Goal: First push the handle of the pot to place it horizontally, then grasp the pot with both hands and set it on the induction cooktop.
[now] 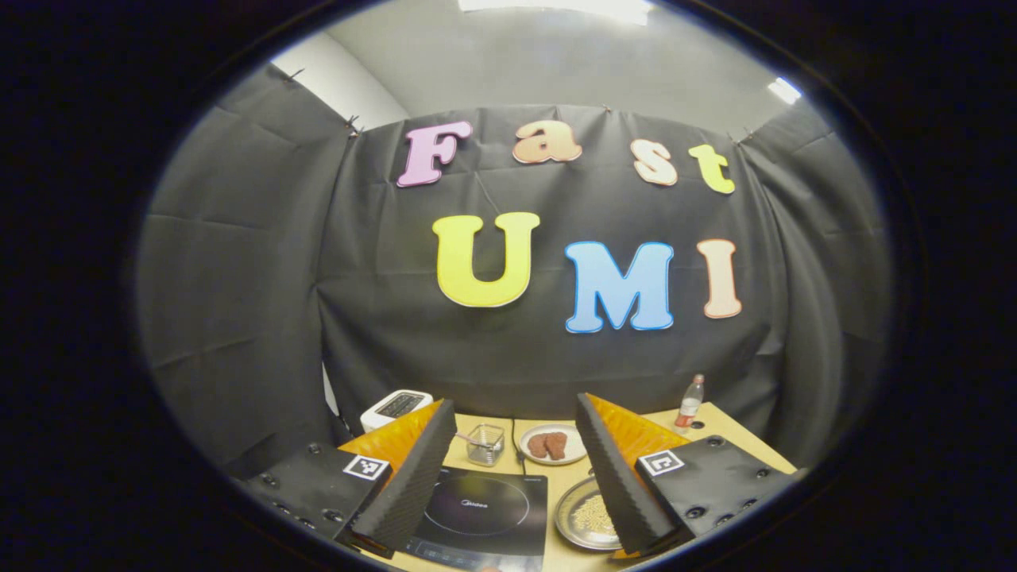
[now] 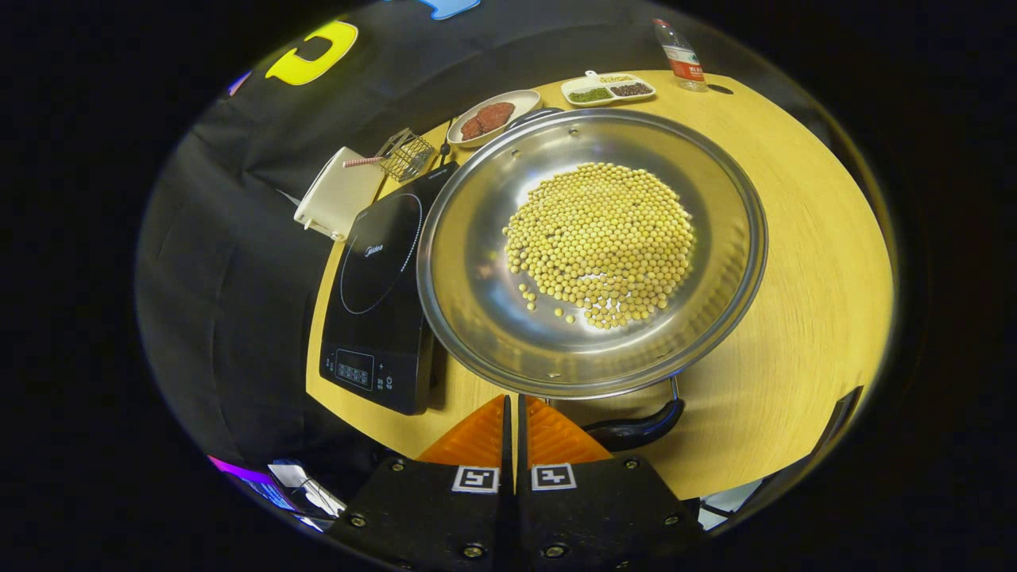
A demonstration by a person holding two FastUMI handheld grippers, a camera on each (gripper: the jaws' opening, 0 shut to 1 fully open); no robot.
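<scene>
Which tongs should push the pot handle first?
Probably the right tongs. They are closed and sit right beside the handle at the pot rim. The left tongs are open and held farther back.

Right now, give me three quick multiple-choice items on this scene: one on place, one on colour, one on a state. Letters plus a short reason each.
1. Where does the pot sit?
A. on the cooktop
B. on the table beside the cooktop
C. on the toaster

2. What colour are the beans in the pot?
A. pale yellow
B. red
C. black

3. How do the right gripper fingers stand?
A. wide apart
B. closed together
C. clamped on the bottle

Answers:
1 B: the pot rests on the table, right of the cooktop, whose round zone is bare.
2 A: the heap in the pot is pale yellow.
3 B: the fingers meet with a thin seam between them, nothing held, just short of the pot's handle.
</scene>
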